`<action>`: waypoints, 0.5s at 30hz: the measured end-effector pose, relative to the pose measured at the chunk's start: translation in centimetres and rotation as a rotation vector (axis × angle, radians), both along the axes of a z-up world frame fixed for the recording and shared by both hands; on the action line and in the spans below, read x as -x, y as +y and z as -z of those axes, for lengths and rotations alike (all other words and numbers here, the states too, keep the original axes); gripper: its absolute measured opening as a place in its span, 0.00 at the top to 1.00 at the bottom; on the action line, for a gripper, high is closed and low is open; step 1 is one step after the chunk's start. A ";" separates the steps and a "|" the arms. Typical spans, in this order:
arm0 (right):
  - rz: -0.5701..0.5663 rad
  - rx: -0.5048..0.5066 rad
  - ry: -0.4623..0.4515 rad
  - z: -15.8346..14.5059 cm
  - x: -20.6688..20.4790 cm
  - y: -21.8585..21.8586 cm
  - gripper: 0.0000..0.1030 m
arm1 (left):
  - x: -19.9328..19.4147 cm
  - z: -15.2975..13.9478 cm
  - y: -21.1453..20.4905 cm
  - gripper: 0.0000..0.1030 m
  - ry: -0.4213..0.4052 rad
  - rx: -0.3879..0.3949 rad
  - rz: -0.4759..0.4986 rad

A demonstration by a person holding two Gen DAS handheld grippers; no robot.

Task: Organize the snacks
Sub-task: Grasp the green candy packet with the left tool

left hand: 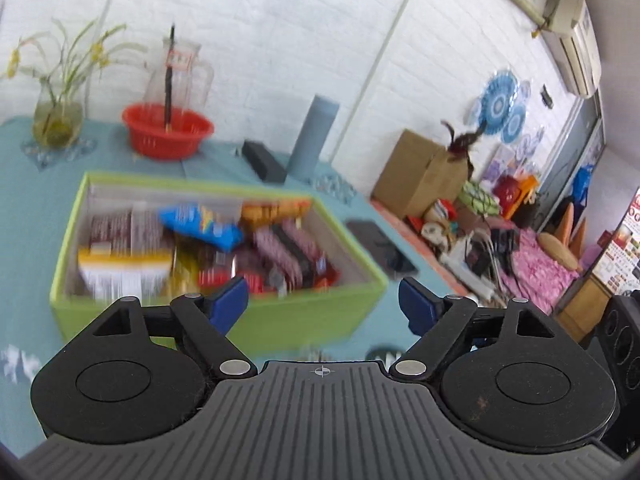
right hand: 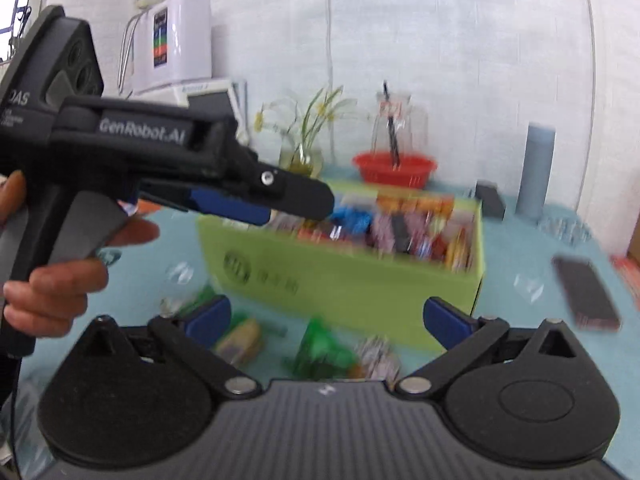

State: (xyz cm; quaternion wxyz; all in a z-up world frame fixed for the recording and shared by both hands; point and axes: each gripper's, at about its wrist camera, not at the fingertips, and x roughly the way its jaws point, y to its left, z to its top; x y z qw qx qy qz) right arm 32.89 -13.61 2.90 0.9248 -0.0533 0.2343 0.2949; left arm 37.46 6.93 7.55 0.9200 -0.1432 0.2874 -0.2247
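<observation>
Behind the green box [left hand: 224,320] on the blue table [left hand: 28,208] stand a red basket [left hand: 167,131], a glass pitcher [left hand: 180,76], a flower vase [left hand: 56,120] and a grey cylinder [left hand: 313,136]; a dark phone [right hand: 586,294] lies beside the box. The box brims with blurred, colourful snack packets [left hand: 280,248]. More packets [right hand: 324,350] lie on the table in front of it. The left gripper [left hand: 322,306] and right gripper [right hand: 326,316] are both spread apart, grasping nothing.

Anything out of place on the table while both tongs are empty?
Yes: a few loose snack packets lie on the teal tablecloth in front of the lime-green cardboard box, outside it, while the other snacks sit jumbled inside. A black phone lies to the box's right.
</observation>
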 end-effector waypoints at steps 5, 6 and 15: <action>-0.016 -0.016 0.108 2.8 1.4 0.8 0.01 | 0.8 4.8 -0.6 0.51 0.166 -0.020 0.002; -0.034 -0.021 0.117 3.0 1.3 1.2 0.01 | 0.4 5.5 -0.6 0.55 0.198 -0.012 0.006; -0.111 0.036 0.180 4.1 -2.7 3.9 0.01 | -2.8 7.0 -1.2 0.58 0.250 -0.074 0.024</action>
